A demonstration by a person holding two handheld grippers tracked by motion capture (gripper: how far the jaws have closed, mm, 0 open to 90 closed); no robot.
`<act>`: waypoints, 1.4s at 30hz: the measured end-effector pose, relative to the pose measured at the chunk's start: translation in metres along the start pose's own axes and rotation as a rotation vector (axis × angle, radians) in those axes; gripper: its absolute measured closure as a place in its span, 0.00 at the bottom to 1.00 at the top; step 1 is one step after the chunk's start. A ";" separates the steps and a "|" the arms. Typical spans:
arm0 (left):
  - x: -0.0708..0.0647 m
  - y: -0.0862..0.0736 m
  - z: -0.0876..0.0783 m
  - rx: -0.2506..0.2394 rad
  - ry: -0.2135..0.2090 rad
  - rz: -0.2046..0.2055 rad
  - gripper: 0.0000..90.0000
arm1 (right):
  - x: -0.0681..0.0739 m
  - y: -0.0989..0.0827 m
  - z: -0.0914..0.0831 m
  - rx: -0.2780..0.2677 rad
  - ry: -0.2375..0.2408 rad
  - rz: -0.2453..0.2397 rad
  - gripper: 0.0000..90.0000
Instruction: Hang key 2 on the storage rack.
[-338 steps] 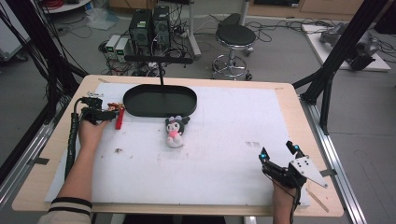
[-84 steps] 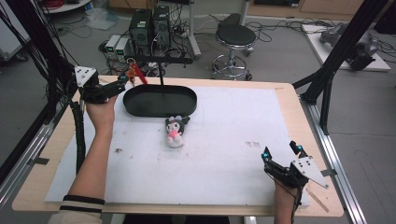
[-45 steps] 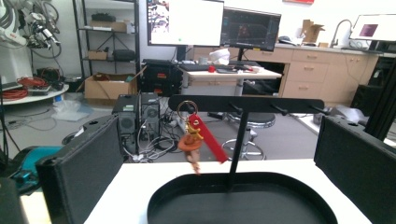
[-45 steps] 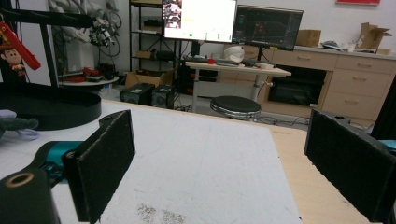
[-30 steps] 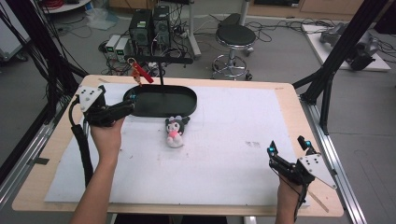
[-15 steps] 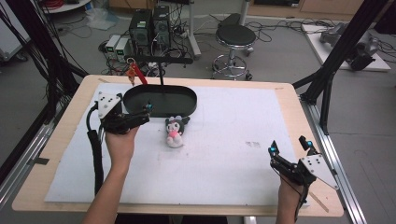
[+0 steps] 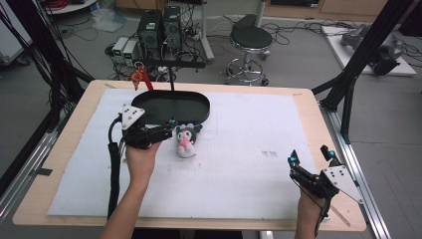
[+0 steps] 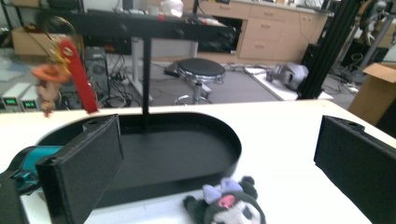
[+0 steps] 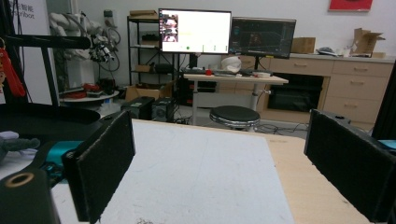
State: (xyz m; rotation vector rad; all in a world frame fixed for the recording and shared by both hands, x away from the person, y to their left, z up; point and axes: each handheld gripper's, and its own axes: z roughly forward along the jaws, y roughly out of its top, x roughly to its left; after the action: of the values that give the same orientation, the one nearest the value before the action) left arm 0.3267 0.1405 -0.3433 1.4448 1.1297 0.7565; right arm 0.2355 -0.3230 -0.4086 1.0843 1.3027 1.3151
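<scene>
Landmark: we use the black tray [image 7: 171,107].
Plush toy [image 7: 186,140]: lies just in front of the tray, ungrasped.
Left claw [image 7: 168,130]: jaws apart, empty, just beside the plush.
Right claw [image 7: 309,156]: jaws apart, empty, well away from the tray.
Progress: we judge pickup pending; red keychain [image 7: 139,76] already hangs above the tray.
Surface [image 7: 259,199]: white mat on wood; lab room behind.

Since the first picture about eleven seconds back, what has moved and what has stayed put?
The left claw carried the red keychain charm from the table up onto the black stand's crossbar, let go, then came down beside the small black-and-white plush toy, open. The plush, the black oval tray and the right claw barely moved.
</scene>
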 end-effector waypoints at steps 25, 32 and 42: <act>-0.020 -0.032 0.049 0.250 -0.052 -0.036 0.02 | -0.004 0.002 -0.004 -0.023 -0.006 0.026 0.09; -0.022 -0.042 0.061 0.323 -0.045 -0.027 0.02 | -0.004 0.003 -0.005 -0.029 -0.007 0.029 0.09; -0.021 -0.053 0.073 0.393 -0.013 -0.021 0.02 | -0.006 0.003 -0.006 -0.033 -0.007 0.042 0.09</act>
State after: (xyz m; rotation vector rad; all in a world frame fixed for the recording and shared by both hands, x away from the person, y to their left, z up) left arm 0.3740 0.0920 -0.4062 1.7558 1.3329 0.5259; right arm 0.2308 -0.3292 -0.4052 1.0976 1.2549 1.3583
